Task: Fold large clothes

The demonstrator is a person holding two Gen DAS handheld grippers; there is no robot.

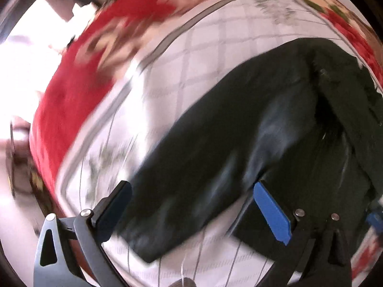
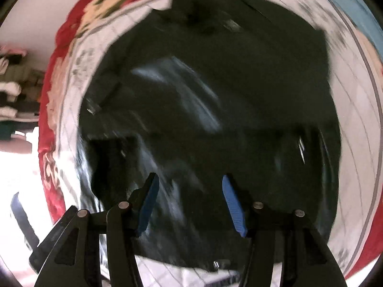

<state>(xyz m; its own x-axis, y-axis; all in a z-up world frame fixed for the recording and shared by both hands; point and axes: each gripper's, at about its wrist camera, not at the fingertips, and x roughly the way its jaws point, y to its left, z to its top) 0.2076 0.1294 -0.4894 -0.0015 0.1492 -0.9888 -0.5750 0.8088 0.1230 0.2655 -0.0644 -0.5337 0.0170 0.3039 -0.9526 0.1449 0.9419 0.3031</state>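
A large black jacket (image 1: 239, 143) lies on a white checked sheet (image 1: 203, 47). In the left wrist view one long sleeve stretches toward the lower left, its cuff end near the bottom. My left gripper (image 1: 194, 196) is open and empty, its blue-padded fingers (image 1: 273, 212) held above the sleeve. In the right wrist view the jacket (image 2: 203, 95) fills most of the frame. My right gripper (image 2: 189, 189) is open and empty above the jacket's lower part. Both views are motion-blurred.
A red floral blanket (image 1: 71, 91) runs along the sheet's far edge and shows in the right wrist view (image 2: 52, 119) at left. Stacked folded clothes (image 2: 14, 91) sit at far left. A bright window area (image 1: 21, 59) lies at left.
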